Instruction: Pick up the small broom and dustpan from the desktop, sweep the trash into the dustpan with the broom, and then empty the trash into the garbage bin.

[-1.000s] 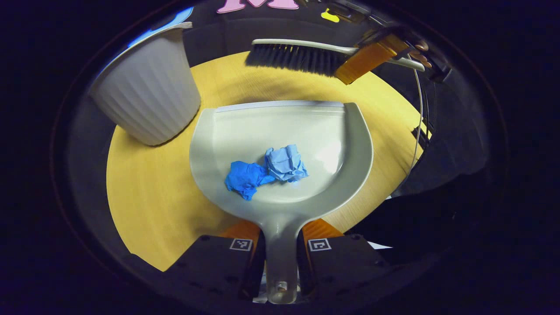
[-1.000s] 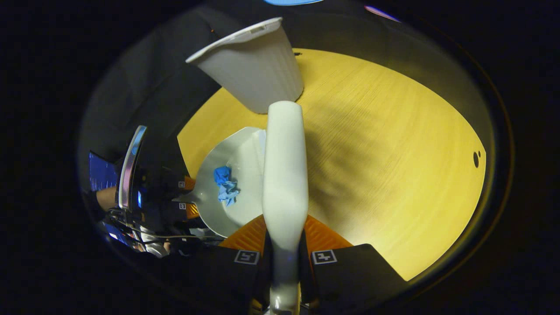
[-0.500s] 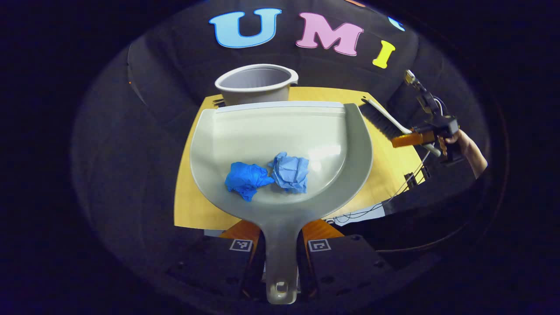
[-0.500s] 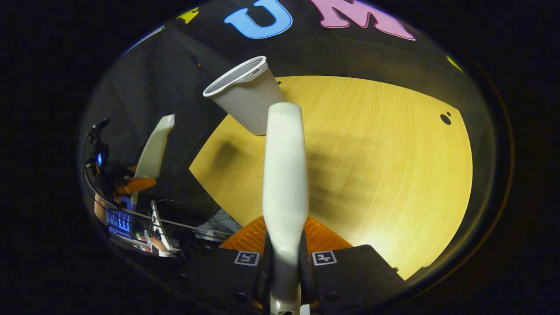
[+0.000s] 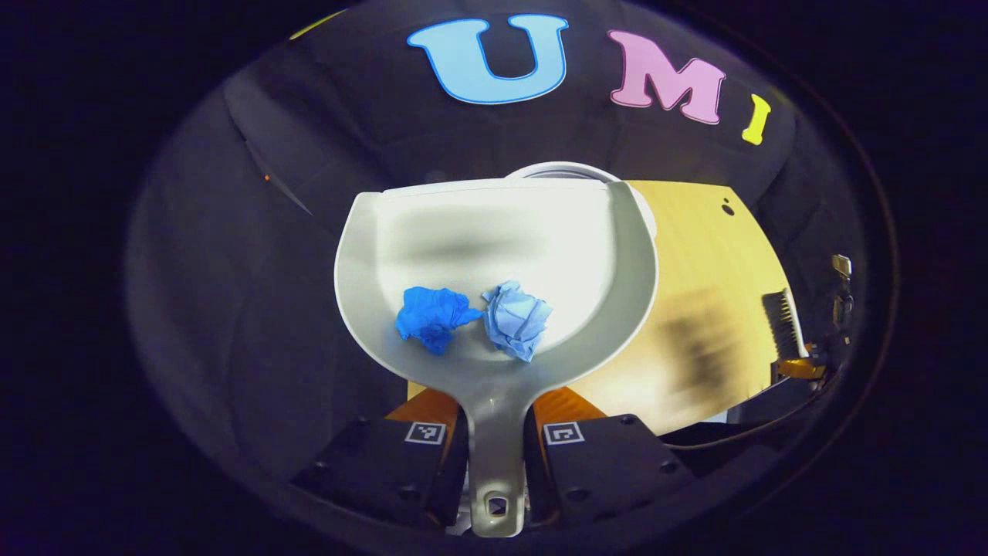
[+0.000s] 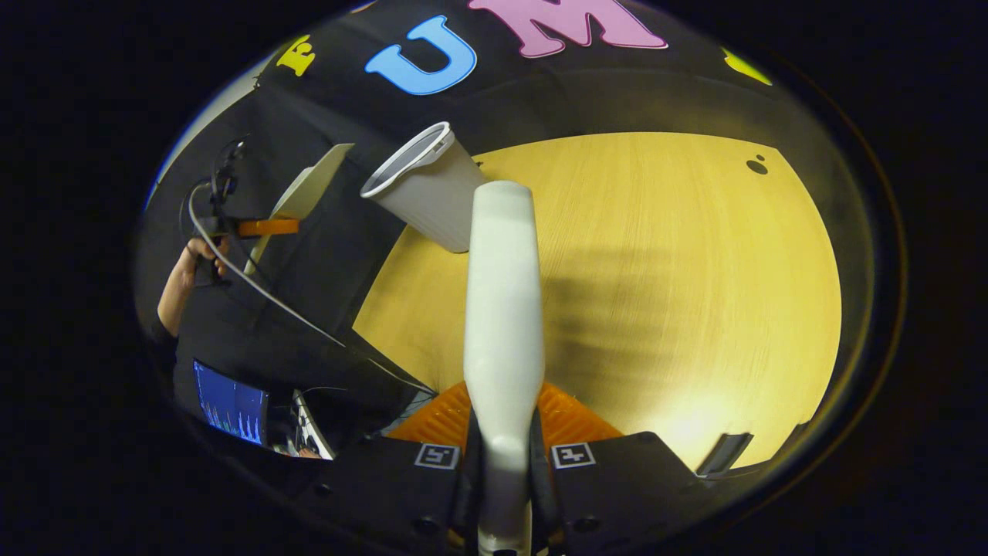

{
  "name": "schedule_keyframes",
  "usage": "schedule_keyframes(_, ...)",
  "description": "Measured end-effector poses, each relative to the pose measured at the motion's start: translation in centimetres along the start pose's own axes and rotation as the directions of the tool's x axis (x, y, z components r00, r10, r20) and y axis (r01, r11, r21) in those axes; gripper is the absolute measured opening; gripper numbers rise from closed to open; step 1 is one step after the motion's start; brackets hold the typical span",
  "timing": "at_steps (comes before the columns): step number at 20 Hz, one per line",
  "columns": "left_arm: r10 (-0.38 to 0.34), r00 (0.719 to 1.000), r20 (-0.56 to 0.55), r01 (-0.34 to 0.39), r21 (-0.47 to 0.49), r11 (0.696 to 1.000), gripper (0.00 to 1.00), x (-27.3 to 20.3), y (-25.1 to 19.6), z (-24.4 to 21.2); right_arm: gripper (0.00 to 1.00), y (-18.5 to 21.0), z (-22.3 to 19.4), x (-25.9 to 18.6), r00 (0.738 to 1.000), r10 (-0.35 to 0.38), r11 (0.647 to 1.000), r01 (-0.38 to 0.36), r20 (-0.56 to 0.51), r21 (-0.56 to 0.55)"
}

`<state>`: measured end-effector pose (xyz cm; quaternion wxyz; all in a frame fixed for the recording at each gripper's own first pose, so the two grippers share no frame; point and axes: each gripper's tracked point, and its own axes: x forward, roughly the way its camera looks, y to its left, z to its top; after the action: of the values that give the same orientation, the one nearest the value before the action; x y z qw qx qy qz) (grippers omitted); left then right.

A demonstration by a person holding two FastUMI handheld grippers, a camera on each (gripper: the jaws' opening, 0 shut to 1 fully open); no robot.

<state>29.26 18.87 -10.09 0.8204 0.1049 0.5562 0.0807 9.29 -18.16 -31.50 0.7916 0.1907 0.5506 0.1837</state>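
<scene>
In the left gripper view, the left gripper [image 5: 496, 455] has its fingers clamped on the dustpan [image 5: 494, 255] handle; the pan points straight away, mouth edge over the garbage bin [image 5: 575, 170] rim, two blue paper wads [image 5: 472, 318] lying near the handle end. The broom [image 5: 783, 324] bristles show far right over the bench [image 5: 710, 309].

In the right gripper view, the right gripper [image 6: 503, 471] fingers clamp the broom [image 6: 502, 309] handle, its long axis pointing forward toward the bin [image 6: 428, 193]. The dustpan [image 6: 305, 193] is raised edge-on, left of the bin.

yellow wood-grain desktop [image 6: 656, 255] carried garbage bin [image 6: 432, 197] near its far left corner in right gripper view, white ribbed bin standing on it. small dark hole [image 6: 756, 165] sat near far right corner. soft shadow bands lay across middle. in left gripper view, desktop [image 5: 706, 309] showed right of centre, bin rim [image 5: 567, 168] at its far edge.
</scene>
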Motion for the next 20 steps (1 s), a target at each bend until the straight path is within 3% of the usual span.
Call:
schedule_keyframes(3,0.119,0.990,-0.071,-0.106,0.165,0.981,0.30,3.0,0.9,4.5,0.29,-0.6,-0.7,-0.7,1.000,-0.005,0.999,0.004,0.025,0.037)
schedule_keyframes(5,0.242,0.967,-0.081,-0.203,0.331,0.922,0.30,2.8,1.9,6.5,0.29,-1.4,-1.5,-1.0,0.999,-0.023,0.997,0.020,0.041,0.077)
schedule_keyframes(9,0.418,0.908,-0.015,-0.318,0.624,0.714,0.30,1.5,2.8,8.5,0.29,-2.7,-3.4,-0.5,0.998,-0.044,0.980,0.033,0.054,0.198)
schedule_keyframes(15,0.546,0.834,0.078,-0.369,0.815,0.448,0.29,0.9,4.5,9.1,0.29,-4.8,-3.5,-1.5,0.993,-0.070,0.960,0.041,0.094,0.278)
schedule_keyframes(16,0.545,0.833,0.094,-0.379,0.815,0.438,0.30,1.0,4.8,9.0,0.29,-5.4,-3.5,-1.7,0.992,-0.080,0.958,0.050,0.096,0.282)
schedule_keyframes(17,0.531,0.842,0.098,-0.387,0.795,0.467,0.29,1.1,4.8,9.0,0.29,-5.7,-3.5,-1.7,0.991,-0.087,0.956,0.055,0.099,0.288)
schedule_keyframes(20,0.476,0.871,0.119,-0.421,0.681,0.599,0.29,1.4,4.3,8.9,0.29,-6.3,-3.7,-1.4,0.991,-0.095,0.950,0.062,0.093,0.307)
